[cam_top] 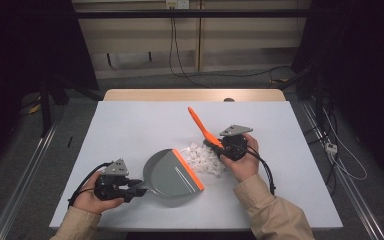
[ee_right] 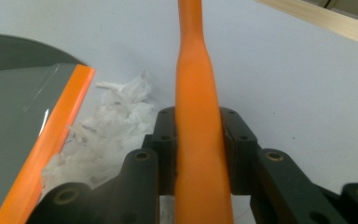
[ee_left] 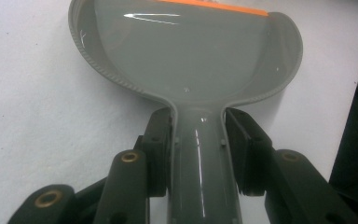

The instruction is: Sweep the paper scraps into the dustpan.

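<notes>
A grey dustpan [cam_top: 170, 175] with an orange front lip [cam_top: 189, 170] lies flat on the white table. My left gripper [cam_top: 135, 189] is shut on its grey handle [ee_left: 199, 158], one jaw on each side. A heap of white paper scraps [cam_top: 202, 159] lies just right of the lip. My right gripper [cam_top: 222, 147] is shut on the orange brush handle [cam_top: 200, 125], which slants up and away to the far left. In the right gripper view the orange handle [ee_right: 196, 121] runs between the jaws, the paper scraps [ee_right: 116, 116] to its left. The bristles are hidden.
The white table top [cam_top: 130, 125] has open room to the left and at the back. A wooden edge [cam_top: 195, 95] runs along its far side. Cables [cam_top: 340, 160] lie on the floor at the right, and a metal rail [cam_top: 25, 170] runs along the left.
</notes>
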{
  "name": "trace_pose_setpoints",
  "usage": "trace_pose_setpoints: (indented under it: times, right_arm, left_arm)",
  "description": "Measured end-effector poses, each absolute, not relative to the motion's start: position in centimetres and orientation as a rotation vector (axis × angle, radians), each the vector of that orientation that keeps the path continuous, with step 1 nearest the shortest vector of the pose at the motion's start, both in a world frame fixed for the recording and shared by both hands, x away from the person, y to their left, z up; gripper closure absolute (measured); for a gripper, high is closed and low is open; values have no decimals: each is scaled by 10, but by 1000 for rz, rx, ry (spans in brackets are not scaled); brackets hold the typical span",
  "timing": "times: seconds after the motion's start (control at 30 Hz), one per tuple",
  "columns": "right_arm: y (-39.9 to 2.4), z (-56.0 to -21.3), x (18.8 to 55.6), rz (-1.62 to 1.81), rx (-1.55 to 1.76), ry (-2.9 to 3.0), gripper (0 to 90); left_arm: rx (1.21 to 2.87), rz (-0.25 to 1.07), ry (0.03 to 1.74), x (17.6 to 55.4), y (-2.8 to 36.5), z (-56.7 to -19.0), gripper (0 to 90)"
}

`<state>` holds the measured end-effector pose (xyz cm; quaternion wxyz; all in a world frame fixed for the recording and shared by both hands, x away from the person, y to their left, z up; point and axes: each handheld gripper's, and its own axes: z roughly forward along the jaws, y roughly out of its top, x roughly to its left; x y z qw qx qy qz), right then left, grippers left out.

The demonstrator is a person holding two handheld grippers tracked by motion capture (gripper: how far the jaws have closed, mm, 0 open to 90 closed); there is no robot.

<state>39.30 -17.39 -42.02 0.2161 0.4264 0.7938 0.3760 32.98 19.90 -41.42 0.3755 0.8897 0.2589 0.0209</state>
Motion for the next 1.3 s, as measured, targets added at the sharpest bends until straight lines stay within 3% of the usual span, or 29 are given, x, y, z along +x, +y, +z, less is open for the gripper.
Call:
trace_pose_setpoints:
  times: [1.3]
  right_arm:
    - [-118,-416,370,1198,1096,2255,713]
  left_arm:
    - [2259,21,686,339,170,-425,626]
